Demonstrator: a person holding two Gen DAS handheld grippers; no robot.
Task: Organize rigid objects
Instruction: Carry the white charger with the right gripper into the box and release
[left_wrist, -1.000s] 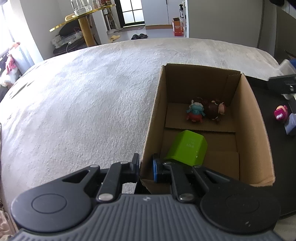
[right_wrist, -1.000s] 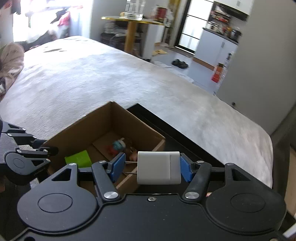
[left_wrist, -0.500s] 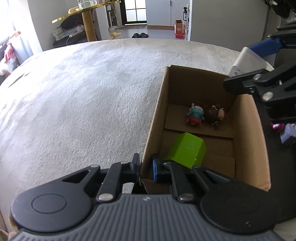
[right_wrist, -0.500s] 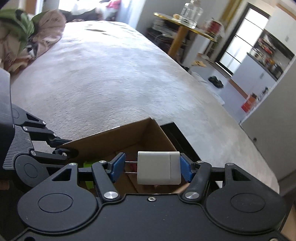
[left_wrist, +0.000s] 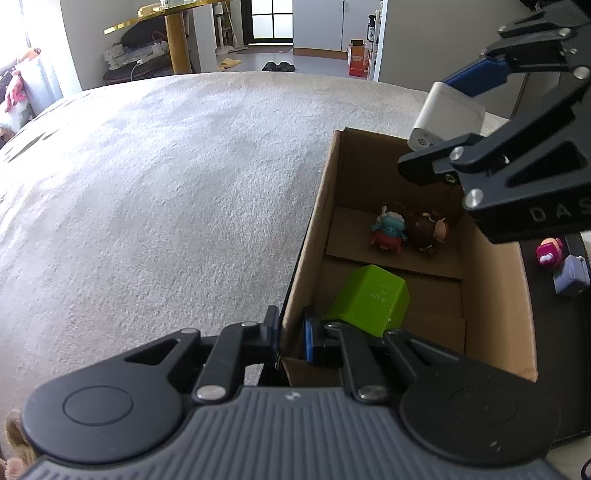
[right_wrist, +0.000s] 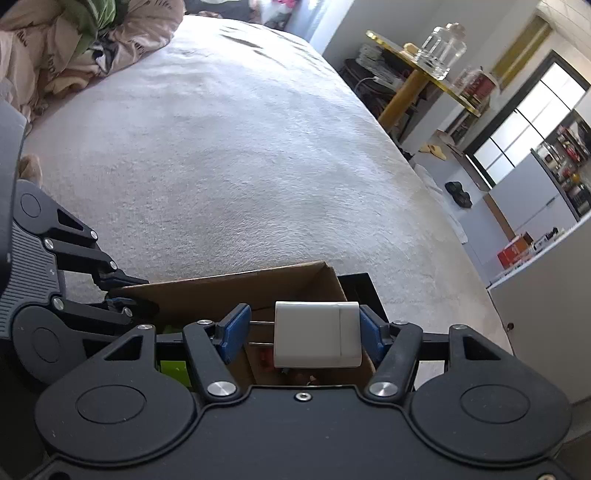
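An open cardboard box (left_wrist: 314, 229) sits on a white bed cover. Inside lie a green block (left_wrist: 371, 295) and two small figurines (left_wrist: 406, 232). My left gripper (left_wrist: 290, 332) is shut on the box's near left wall. My right gripper (right_wrist: 300, 332) is shut on a white charger (right_wrist: 317, 334), held above the box's far right corner. In the left wrist view the charger (left_wrist: 445, 112) and the right gripper (left_wrist: 476, 110) show at the upper right. In the right wrist view the box (right_wrist: 236, 286) lies under the charger and the left gripper (right_wrist: 125, 295) pinches its wall.
A pink figurine (left_wrist: 550, 251) and a lilac object (left_wrist: 572, 275) lie on a black surface (left_wrist: 557, 332) right of the box. The white bed cover (left_wrist: 166, 192) spreads to the left. A gold-topped table (right_wrist: 417, 70) stands beyond the bed. Crumpled bedding (right_wrist: 74, 48) lies far left.
My right gripper has carried the white charger left and over the box's far right corner. My left gripper has kept its hold on the box wall.
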